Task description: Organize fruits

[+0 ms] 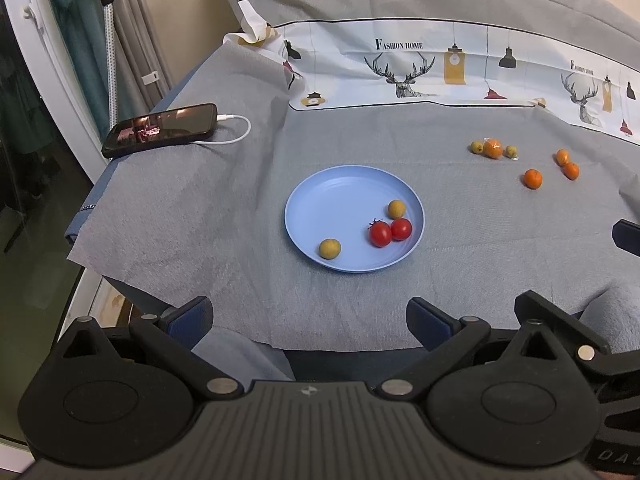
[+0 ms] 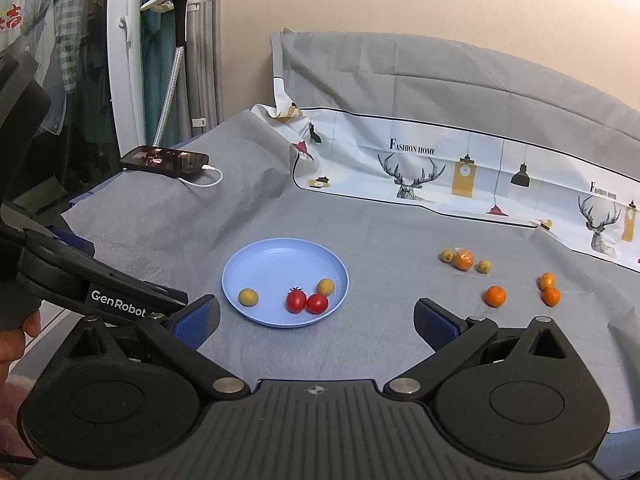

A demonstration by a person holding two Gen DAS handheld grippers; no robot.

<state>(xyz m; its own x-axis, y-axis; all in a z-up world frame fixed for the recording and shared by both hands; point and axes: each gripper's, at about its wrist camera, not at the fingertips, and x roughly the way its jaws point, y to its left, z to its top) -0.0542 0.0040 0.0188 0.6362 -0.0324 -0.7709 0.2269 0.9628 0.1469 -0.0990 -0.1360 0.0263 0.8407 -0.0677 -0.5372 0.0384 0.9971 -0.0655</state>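
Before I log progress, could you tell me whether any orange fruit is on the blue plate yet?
No, the blue plate holds only two red tomatoes and two yellowish fruits.

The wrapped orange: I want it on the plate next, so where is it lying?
The wrapped orange lies on the grey cloth right of the blue plate, between two small yellow-green fruits, near the printed sheet.

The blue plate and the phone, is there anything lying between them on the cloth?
Nothing but bare grey cloth between the blue plate and the phone; only its white charging cable loops near the phone. The left wrist view shows this most clearly.
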